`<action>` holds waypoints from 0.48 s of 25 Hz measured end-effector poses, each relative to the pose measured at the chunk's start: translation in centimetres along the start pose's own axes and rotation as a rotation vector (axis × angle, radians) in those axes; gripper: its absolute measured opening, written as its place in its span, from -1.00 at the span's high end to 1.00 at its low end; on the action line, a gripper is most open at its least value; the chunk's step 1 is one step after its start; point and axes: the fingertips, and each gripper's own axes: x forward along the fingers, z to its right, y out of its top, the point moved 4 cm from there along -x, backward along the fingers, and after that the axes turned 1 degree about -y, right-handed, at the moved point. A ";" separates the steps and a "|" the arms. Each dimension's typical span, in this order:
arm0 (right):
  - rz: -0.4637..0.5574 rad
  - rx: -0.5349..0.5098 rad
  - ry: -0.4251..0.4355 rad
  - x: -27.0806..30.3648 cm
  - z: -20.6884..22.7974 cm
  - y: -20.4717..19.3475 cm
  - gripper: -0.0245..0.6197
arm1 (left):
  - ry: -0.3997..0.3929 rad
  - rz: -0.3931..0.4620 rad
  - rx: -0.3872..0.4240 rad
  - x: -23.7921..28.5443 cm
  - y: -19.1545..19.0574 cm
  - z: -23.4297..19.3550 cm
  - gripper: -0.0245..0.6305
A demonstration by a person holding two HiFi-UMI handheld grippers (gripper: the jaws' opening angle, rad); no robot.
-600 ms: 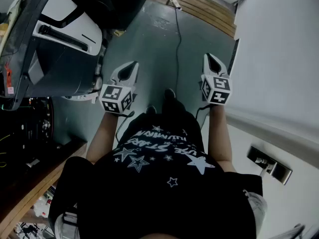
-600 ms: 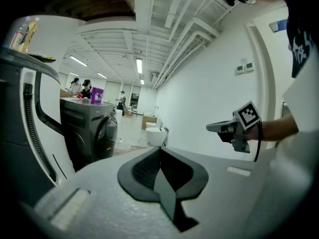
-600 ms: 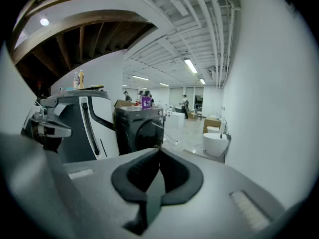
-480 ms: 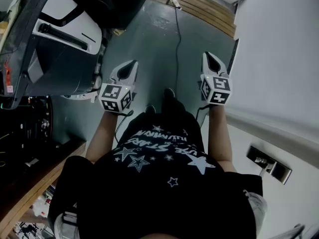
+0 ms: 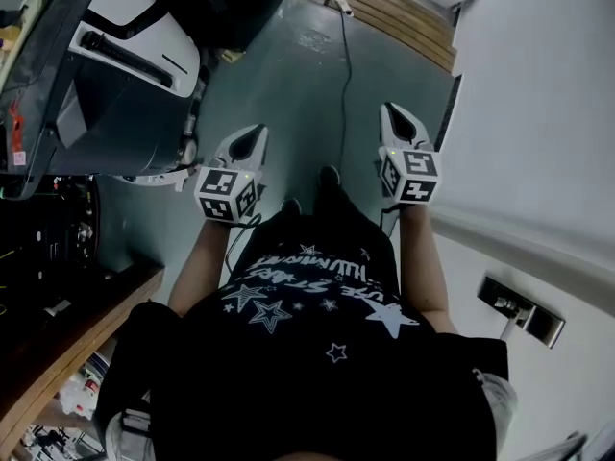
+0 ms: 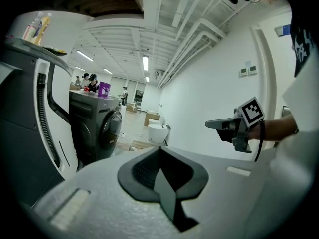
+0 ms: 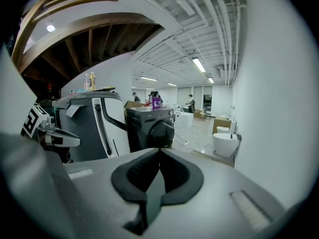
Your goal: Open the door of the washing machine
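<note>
Currently: washing machine (image 7: 149, 128), a dark front-loader whose round door (image 7: 162, 129) appears closed, stands well ahead of both tongs. Left tongs (image 5: 248, 138) closed, empty. Right tongs (image 5: 396, 119) closed, empty. Both are held far short of the machine. Change over the last moment: right tongs drifted slightly toward the machine's side, left tongs scarcely moved. Judgement: the approach has barely begun and the door is untouched.

The head view is dim and underexposed; the black star-printed shirt (image 5: 307, 353) loses detail. Both gripper views are brighter, lit by long white ceiling strip lamps (image 6: 145, 62) above the dark grey front-loading washing machine (image 6: 97, 128). Fisheye bending and black vignetting ring their edges.
</note>
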 end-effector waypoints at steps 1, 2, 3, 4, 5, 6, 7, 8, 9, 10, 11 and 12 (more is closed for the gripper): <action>0.004 0.003 0.001 -0.1 -0.3 0.0 0.91 | 0.003 0.003 -0.003 -0.1 0.0 -0.2 0.89; 0.012 0.005 0.002 -0.2 -0.5 0.1 0.91 | 0.003 0.006 -0.003 -0.1 0.1 -0.2 0.89; 0.023 0.007 0.005 -0.2 -0.6 0.3 0.91 | 0.002 0.008 0.001 -0.1 0.2 -0.3 0.89; 0.037 0.012 0.012 -0.2 -0.7 0.5 0.91 | 0.000 0.007 0.008 0.1 0.3 -0.3 0.89; 0.051 0.022 0.024 -0.1 -0.8 0.7 0.91 | -0.002 0.006 0.015 0.2 0.4 -0.3 0.89; 0.061 0.034 0.037 0.1 -0.8 0.9 0.91 | -0.004 0.004 0.022 0.4 0.5 -0.3 0.89; 0.067 0.045 0.048 0.3 -0.7 0.9 0.86 | -0.004 0.003 0.026 0.6 0.6 -0.3 0.89; 0.067 0.055 0.056 0.7 -0.4 0.9 0.72 | -0.004 0.003 0.026 0.9 0.7 -0.3 0.89; 0.064 0.064 0.064 1.2 -0.2 0.9 0.58 | -0.001 0.001 0.024 1.2 0.8 -0.4 0.89; 0.060 0.074 0.071 1.8 0.1 0.9 0.52 | 0.004 -0.003 0.021 1.6 0.9 -0.5 0.89; 0.056 0.085 0.079 2.5 0.4 0.8 0.46 | 0.010 -0.009 0.017 1.9 0.9 -0.7 0.89; 0.053 0.096 0.086 3.2 0.7 0.8 0.38 | 0.017 -0.016 0.014 2.4 1.0 -0.9 0.89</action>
